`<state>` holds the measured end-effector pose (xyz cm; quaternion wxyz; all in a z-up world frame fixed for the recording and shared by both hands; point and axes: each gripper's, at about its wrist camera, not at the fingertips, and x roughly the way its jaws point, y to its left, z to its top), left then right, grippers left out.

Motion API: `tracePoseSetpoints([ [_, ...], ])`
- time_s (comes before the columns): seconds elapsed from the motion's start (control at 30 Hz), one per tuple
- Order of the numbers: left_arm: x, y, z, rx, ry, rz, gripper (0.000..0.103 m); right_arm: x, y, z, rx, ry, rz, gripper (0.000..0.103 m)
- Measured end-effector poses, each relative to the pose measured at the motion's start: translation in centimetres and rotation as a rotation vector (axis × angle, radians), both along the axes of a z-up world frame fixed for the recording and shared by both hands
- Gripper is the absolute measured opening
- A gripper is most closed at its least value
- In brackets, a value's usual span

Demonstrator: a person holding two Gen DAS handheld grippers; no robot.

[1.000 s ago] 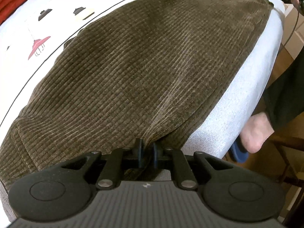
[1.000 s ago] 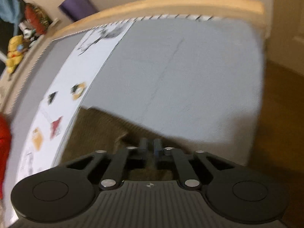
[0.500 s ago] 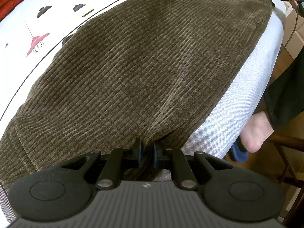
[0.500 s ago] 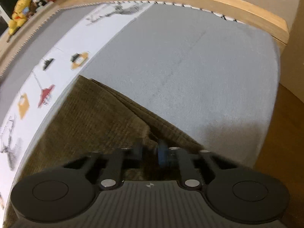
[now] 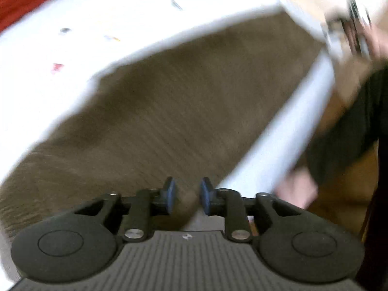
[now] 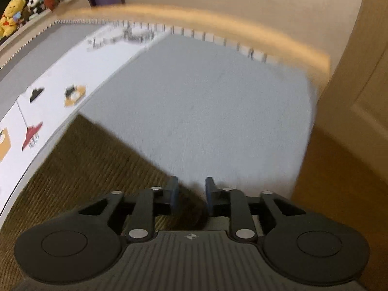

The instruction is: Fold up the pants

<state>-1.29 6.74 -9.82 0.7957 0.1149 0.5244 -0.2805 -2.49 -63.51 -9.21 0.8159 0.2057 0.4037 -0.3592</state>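
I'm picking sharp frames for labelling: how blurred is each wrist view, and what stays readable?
Left wrist view: heavy motion smear; brown pants and bed edge are streaks, only the left gripper is crisp. Right wrist view: milder blur; corduroy ribs and sheet prints readable, wooden bed frame smeared, right gripper sharp.

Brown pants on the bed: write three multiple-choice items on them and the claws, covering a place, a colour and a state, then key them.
1. Where do the pants lie?
A. on the bed
B. on the floor
C. on a chair

2. What colour are the claw pads?
A. red
B. blue
C. white

3. How do the left claw jaws stand?
A. clamped on cloth
B. apart
C. out of view

Key: 1 A, brown corduroy spreads over the grey cover. 2 B, blue faces show on both claws. 3 B, they have just been opening, with a gap between the pads.
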Motion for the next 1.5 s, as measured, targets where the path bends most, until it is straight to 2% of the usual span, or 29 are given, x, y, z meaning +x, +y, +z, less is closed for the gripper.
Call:
tracePoseSetpoints([
  [0.03,0.5,1.8,0.8,-0.016,-0.021,0.076,0.027,-0.2,0.4,0.6,-0.021,-0.026,0.012,0.034],
  [0.1,1.3,5.4,1.3,0.004,-0.028,0.218,0.026,-0.2,0.7,1.3,-0.02,-0.059,0.036,0.038],
  [0.17,1.6,8.2,0.9,0.068,-0.022,0.328,0.021,0.5,1.1,1.3,-0.001,-0.059,0.054,0.039],
  [0.23,1.4,10.9,-0.2,0.182,-0.014,0.408,0.02,1.4,1.1,0.8,0.033,-0.045,0.049,0.039],
  [0.27,1.2,12.3,-1.1,0.218,0.022,0.44,0.02,1.6,1.1,0.6,0.058,-0.044,0.044,0.039],
  [0.33,0.6,13.6,-3.7,0.275,0.136,0.457,0.008,1.9,1.1,0.1,0.108,-0.036,0.035,0.04],
  [0.37,0.2,13.4,-4.9,0.331,0.172,0.425,0.004,2.1,1.2,-0.1,0.122,-0.03,0.032,0.04],
  [0.43,-0.4,12.1,-6.0,0.397,0.204,0.345,0.003,2.0,2.1,-0.2,0.138,-0.022,0.031,0.042],
  [0.5,-0.4,11.4,-5.4,0.435,0.153,0.317,0.004,2.1,2.6,-0.3,0.146,-0.011,0.031,0.043],
  [0.53,-0.2,11.3,-4.6,0.419,0.115,0.324,0.005,2.1,2.7,-0.4,0.148,-0.003,0.03,0.044],
  [0.6,0.8,11.5,-2.2,0.322,0.049,0.367,0.005,1.9,2.8,-0.3,0.143,0.003,0.031,0.046],
  [0.67,1.8,11.8,-0.5,0.259,0.004,0.406,0.005,1.6,2.9,-0.3,0.133,0.009,0.037,0.046],
  [0.87,2.8,11.3,2.5,0.177,-0.082,0.459,0.005,0.7,2.4,-0.5,0.12,0.024,0.044,0.047],
  [0.97,3.3,11.5,5.0,0.145,-0.186,0.498,0.007,-0.1,1.9,-0.6,0.156,0.004,0.019,0.048],
  [1.0,3.8,11.7,6.0,0.128,-0.233,0.524,0.013,-0.3,1.8,-0.7,0.16,0.004,0.018,0.049],
  [1.07,4.3,12.5,8.1,0.036,-0.309,0.572,0.014,-0.5,1.7,-0.8,0.157,0.018,0.019,0.053],
  [1.13,3.8,12.6,9.2,-0.065,-0.339,0.619,0.014,-0.6,1.5,-1.0,0.151,0.035,0.014,0.056],
  [1.2,4.7,12.7,8.5,-0.097,-0.289,0.622,0.014,-0.7,1.1,-1.5,0.173,0.052,0.003,0.056],
  [1.23,5.5,12.4,7.6,-0.064,-0.253,0.615,0.014,-0.8,0.9,-1.8,0.194,0.057,-0.003,0.056],
  [1.3,7.1,12.2,4.4,0.053,-0.151,0.586,0.014,-0.9,0.7,-2.3,0.239,0.055,-0.019,0.056],
  [1.37,8.2,12.8,0.9,0.167,-0.037,0.598,0.014,-0.9,0.5,-2.6,0.272,0.051,-0.031,0.056],
  [1.43,8.6,14.1,-3.7,0.33,0.09,0.63,0.002,-0.9,0.6,-2.9,0.303,0.045,-0.033,0.057],
  [1.47,8.6,14.4,-4.8,0.362,0.12,0.626,0.002,-0.9,0.6,-3.1,0.317,0.047,-0.03,0.059],
  [1.5,8.4,14.2,-4.9,0.367,0.111,0.626,0.002,-0.8,0.6,-3.3,0.327,0.051,-0.027,0.061],
])
